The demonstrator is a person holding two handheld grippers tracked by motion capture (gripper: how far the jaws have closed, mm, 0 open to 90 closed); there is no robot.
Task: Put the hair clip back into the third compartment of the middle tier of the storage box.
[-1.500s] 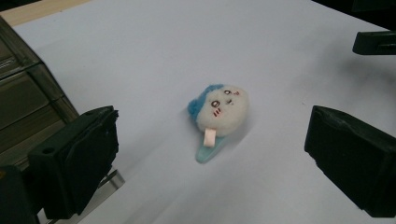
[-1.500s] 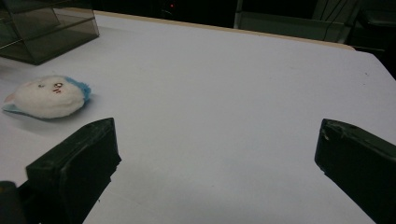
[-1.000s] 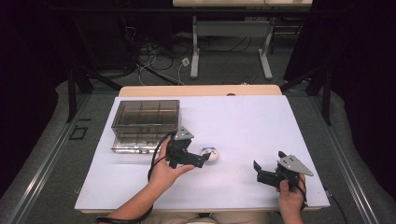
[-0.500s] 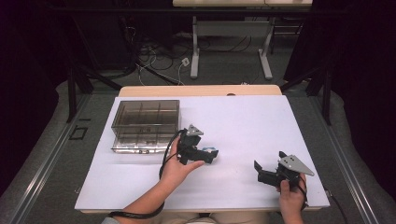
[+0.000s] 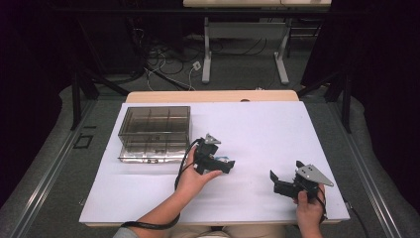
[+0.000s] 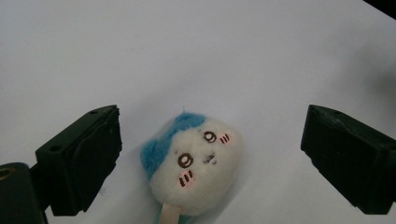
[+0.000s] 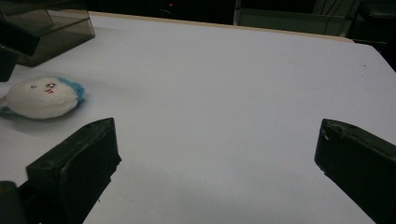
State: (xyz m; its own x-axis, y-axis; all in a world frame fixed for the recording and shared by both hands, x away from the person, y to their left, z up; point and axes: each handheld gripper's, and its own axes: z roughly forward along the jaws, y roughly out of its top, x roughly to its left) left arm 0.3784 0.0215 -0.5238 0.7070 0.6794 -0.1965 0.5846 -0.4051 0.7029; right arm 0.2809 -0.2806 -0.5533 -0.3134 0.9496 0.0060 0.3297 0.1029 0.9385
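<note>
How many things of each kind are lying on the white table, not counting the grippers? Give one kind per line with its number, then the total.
Plush toy, white with a blue patch and a small drawn face: 1
Clear smoky box with compartments: 1
Total on the white table: 2

A smoky, see-through organiser box [image 5: 154, 133] with several compartments stands on the far left part of the white tabletop [image 5: 267, 129], well in from the left edge. A strip of bare wood [image 5: 213, 96] shows along the tabletop's far edge. Beyond it, on the grey floor [image 5: 233, 79], lie tangled cables [image 5: 163, 62] beside the white legs of another table [image 5: 245, 34]. Dark curtains [image 5: 376, 44] close in both sides.
</note>
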